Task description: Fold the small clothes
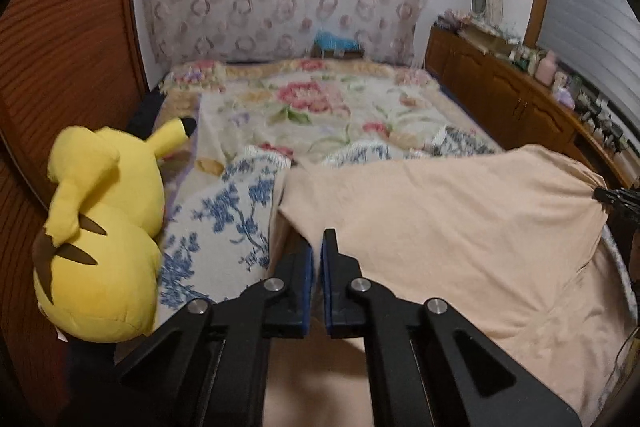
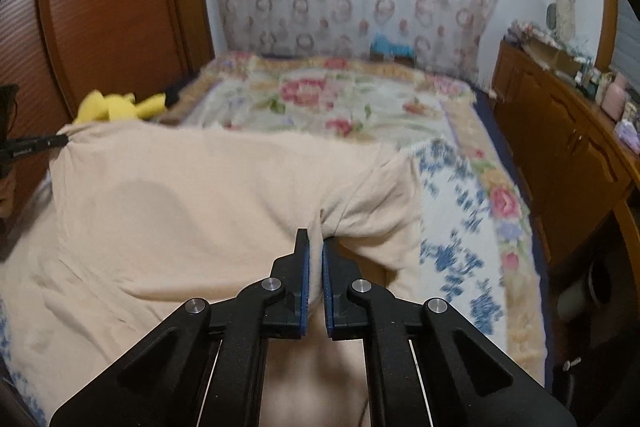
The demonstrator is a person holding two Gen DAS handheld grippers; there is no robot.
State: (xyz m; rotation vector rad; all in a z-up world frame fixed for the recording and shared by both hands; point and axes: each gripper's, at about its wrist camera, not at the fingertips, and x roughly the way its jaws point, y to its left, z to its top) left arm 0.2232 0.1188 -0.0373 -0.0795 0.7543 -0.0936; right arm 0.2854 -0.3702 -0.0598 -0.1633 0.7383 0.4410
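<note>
A pale peach garment (image 1: pixel 440 211) is held up and stretched above the bed between both grippers. My left gripper (image 1: pixel 317 247) is shut on its left edge, with cloth pinched between the blue pads. My right gripper (image 2: pixel 315 247) is shut on a bunched corner of the same garment (image 2: pixel 192 195) near a sleeve. The right gripper's tip shows at the far right of the left wrist view (image 1: pixel 608 197). The left gripper's tip shows at the far left of the right wrist view (image 2: pixel 48 141). The rest of the cloth hangs down toward me.
The bed carries a floral blanket (image 1: pixel 320 107) and a blue-and-white patterned cloth (image 1: pixel 224 219). A yellow plush toy (image 1: pixel 104 227) lies at the bed's left edge by a wooden headboard (image 1: pixel 60 67). A wooden cabinet (image 1: pixel 520 99) with small items runs along the right.
</note>
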